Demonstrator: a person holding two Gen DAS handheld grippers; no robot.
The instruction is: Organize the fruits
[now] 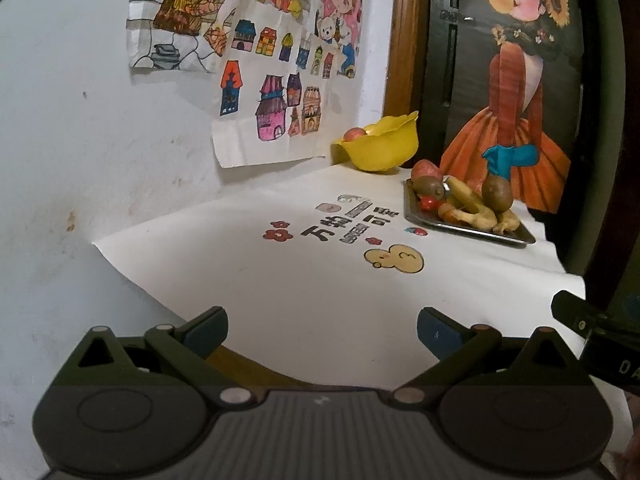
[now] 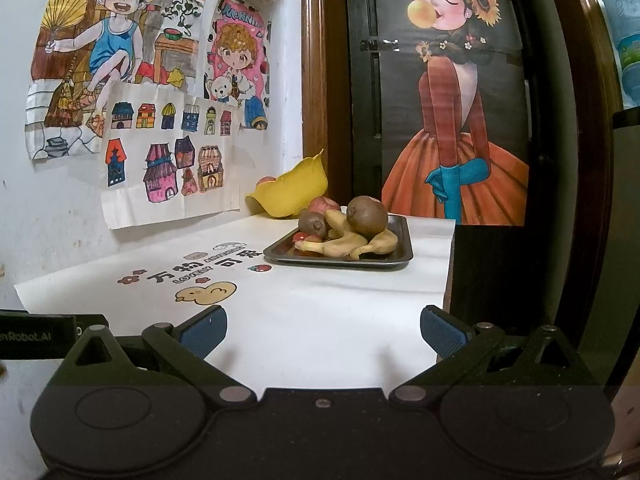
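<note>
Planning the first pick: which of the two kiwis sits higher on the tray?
The larger kiwi, perched atop the bananas; the smaller kiwi sits lower, left.

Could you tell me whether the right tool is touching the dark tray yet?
Apart. The right wrist view shows the right tool open over bare white paper, with the tray well beyond it.

Right tool (image 2: 322,330) gapes — fruit tray (image 2: 404,254) well ahead.
</note>
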